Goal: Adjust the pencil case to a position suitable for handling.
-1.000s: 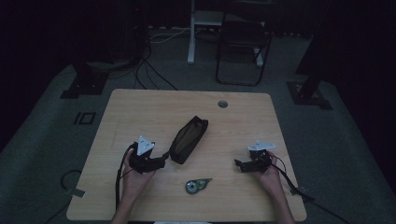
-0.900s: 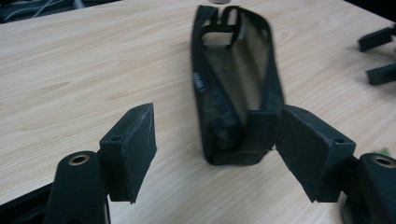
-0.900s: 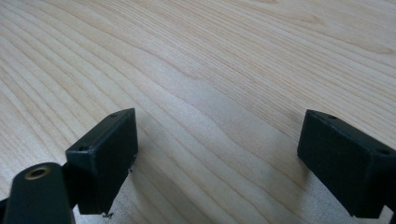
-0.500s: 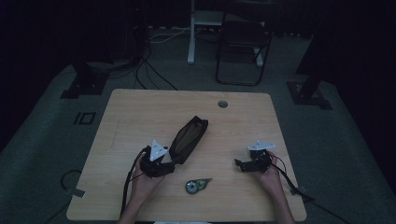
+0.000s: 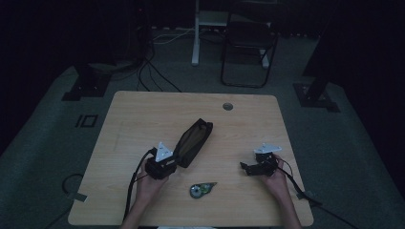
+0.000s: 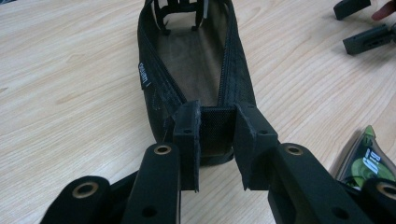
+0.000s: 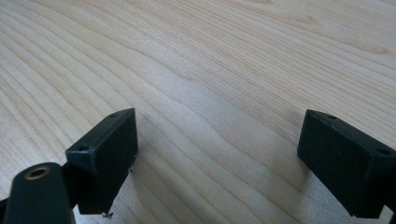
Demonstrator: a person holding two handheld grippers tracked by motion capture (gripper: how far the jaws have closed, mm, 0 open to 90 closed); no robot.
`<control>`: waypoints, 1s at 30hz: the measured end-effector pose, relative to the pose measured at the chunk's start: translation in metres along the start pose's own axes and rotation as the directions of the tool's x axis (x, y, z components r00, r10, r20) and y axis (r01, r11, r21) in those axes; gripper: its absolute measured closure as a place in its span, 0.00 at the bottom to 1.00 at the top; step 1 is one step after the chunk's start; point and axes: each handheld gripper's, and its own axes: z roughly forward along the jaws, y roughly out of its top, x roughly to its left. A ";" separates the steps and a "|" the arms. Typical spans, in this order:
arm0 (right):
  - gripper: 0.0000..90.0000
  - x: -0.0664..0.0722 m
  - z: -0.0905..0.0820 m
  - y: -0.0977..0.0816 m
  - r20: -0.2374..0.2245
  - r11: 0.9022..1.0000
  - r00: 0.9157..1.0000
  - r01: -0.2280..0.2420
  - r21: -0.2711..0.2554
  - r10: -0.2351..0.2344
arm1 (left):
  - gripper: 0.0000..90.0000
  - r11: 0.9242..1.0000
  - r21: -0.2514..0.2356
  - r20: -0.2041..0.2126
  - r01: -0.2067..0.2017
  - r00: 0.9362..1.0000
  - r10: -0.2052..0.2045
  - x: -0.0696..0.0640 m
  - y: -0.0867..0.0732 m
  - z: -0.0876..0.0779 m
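A black zip pouch [image 5: 193, 140] lies open on the wooden table [image 5: 138, 114], running diagonally; its brown lining [image 6: 191, 60] faces up. My left gripper [image 5: 175, 160] is at the pouch's near end, and its jaws have just been closing with that end between them. In the left gripper view its pads [image 6: 187, 135] pinch the black mesh end, so my left gripper [image 6: 217, 140] is shut on it. My right gripper [image 5: 244, 167] rests low on the right of the table, and in its own view my right gripper [image 7: 217, 154] stands open over bare wood.
A green-and-black correction tape dispenser [image 5: 200, 189] lies near the front edge between the hands, and this dispenser [image 6: 366, 158] sits right of the left jaws. A cable hole [image 5: 228, 106] is at the table's back. A chair [image 5: 248, 52] stands behind the table.
My left gripper moved right to the pouch's near end and closed on it. The right gripper has stayed where it was.
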 end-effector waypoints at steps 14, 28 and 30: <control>0.35 -0.002 0.000 0.007 0.027 1.000 0.999 -0.031 0.001 0.031 | 0.77 0.998 0.003 -0.115 0.062 0.991 -0.061 0.034 -0.012 -0.010; 0.55 0.005 0.025 0.078 0.022 0.991 0.999 -0.027 -0.134 0.030 | 0.64 0.993 0.046 -0.143 0.105 0.985 -0.097 0.046 -0.026 -0.002; 0.57 0.005 0.031 0.087 0.017 0.990 0.999 -0.036 -0.138 0.039 | 0.64 0.992 0.055 -0.146 0.112 0.984 -0.103 0.047 -0.029 0.000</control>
